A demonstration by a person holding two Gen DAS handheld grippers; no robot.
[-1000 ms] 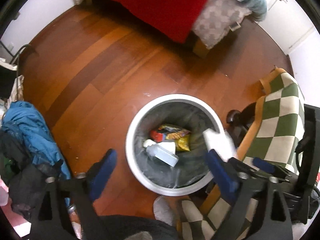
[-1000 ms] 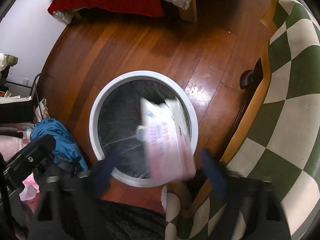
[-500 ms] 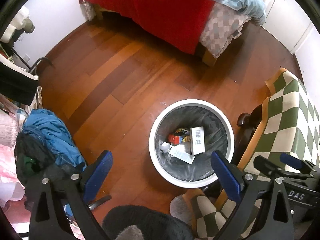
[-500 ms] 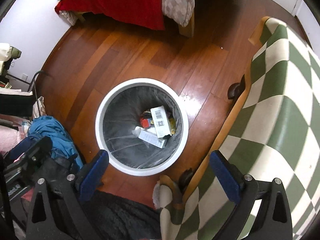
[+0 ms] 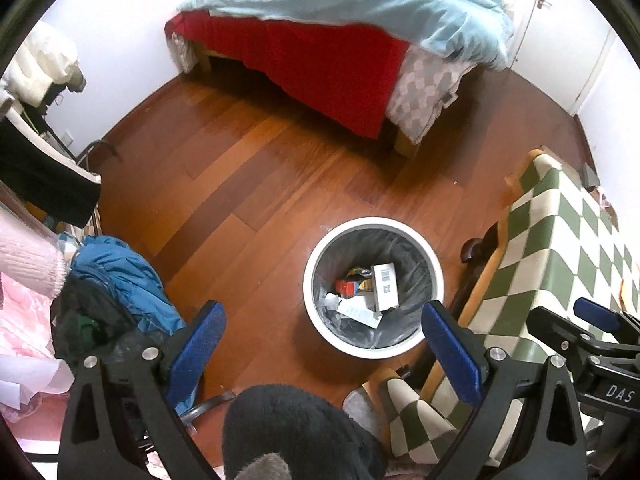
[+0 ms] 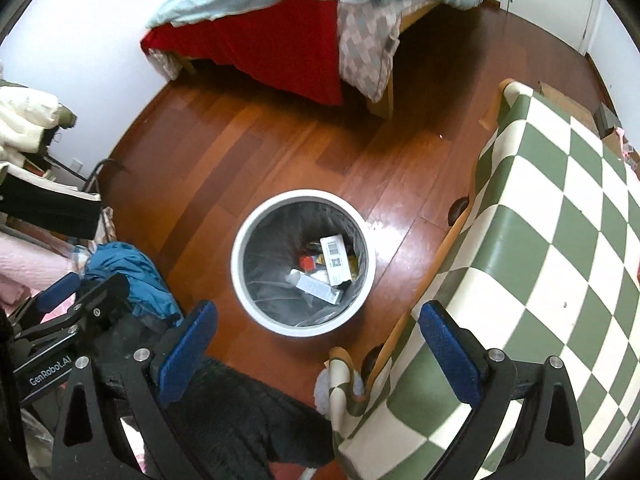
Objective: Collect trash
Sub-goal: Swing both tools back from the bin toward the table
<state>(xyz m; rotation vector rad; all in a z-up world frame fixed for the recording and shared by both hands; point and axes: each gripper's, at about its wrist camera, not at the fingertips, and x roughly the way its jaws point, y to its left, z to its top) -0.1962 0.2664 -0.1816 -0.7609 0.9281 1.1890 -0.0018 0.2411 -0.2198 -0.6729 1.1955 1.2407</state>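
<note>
Round white-rimmed bin (image 5: 373,287) with a crinkled grey liner is seen standing on glossy reddish plank floor (image 5: 248,184), beside a green-checked cover (image 6: 560,240). A flat white barcoded box (image 6: 337,259) lies inside among wrappers, possibly over a tube. Left gripper (image 5: 324,344) and right gripper (image 6: 316,344) are held above, jaws spread and empty.

A: What is the white box (image 5: 385,286) covering in the bin (image 5: 320,322)?
B: Part of a dark wrapper (image 5: 357,273); its print is reading too small.
A: And the bed (image 6: 256,46)?
B: The top edge is cutting it off, and the checkered cloth (image 6: 560,240) is running past the right edge.
</note>
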